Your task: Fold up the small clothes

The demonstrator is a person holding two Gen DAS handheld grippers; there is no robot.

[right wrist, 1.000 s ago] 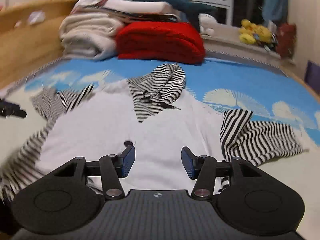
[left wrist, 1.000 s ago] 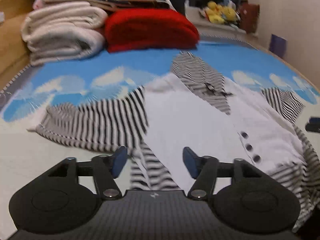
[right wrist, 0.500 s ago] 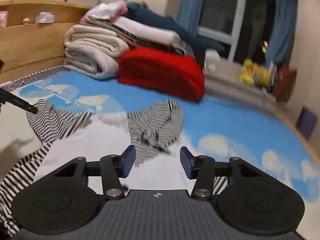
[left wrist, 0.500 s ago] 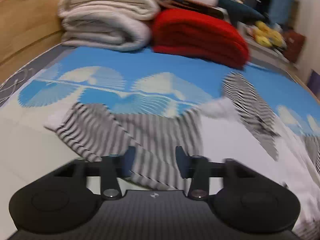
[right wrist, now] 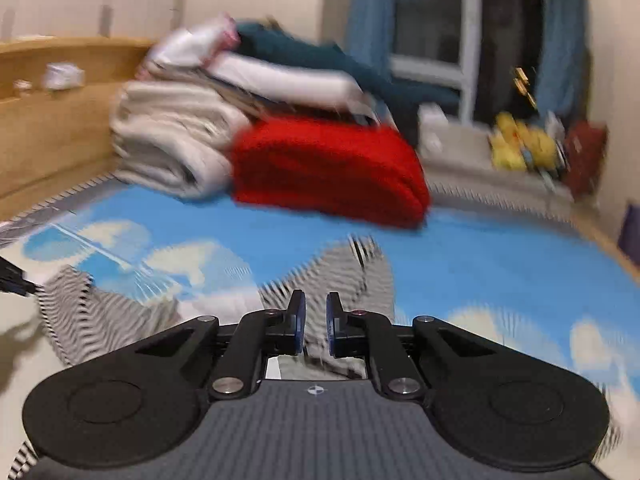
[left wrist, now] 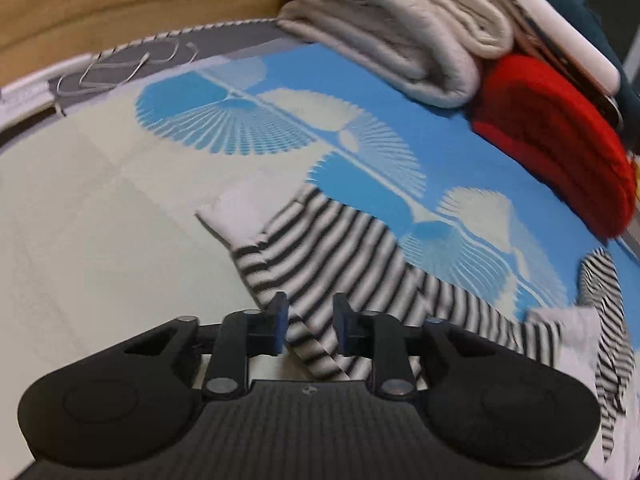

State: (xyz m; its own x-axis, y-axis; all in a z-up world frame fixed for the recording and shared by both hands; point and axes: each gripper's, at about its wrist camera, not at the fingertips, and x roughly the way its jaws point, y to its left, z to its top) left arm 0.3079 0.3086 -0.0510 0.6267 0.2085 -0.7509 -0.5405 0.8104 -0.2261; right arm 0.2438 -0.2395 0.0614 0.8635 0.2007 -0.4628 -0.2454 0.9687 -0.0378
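A small white garment with black-and-white striped sleeves and hood lies spread on the blue-and-cream bed sheet (left wrist: 100,208). In the left wrist view its striped left sleeve (left wrist: 332,248) with a white cuff (left wrist: 236,218) lies between the fingers of my left gripper (left wrist: 307,322), whose jaws are partly closed with a gap around the cloth. In the right wrist view my right gripper (right wrist: 313,322) is over the striped hood (right wrist: 360,272), jaws nearly closed with a narrow gap. The view is blurred, so contact is unclear.
Folded cream blankets (left wrist: 400,28) and a red blanket (right wrist: 328,168) are stacked at the head of the bed, with more folded clothes on top. A wooden headboard (right wrist: 52,120) runs along the left. Yellow toys (right wrist: 520,144) sit on a window ledge.
My left gripper swung left from the garment's body to the left sleeve and its jaws narrowed. My right gripper moved forward to the hood and its jaws narrowed a lot.
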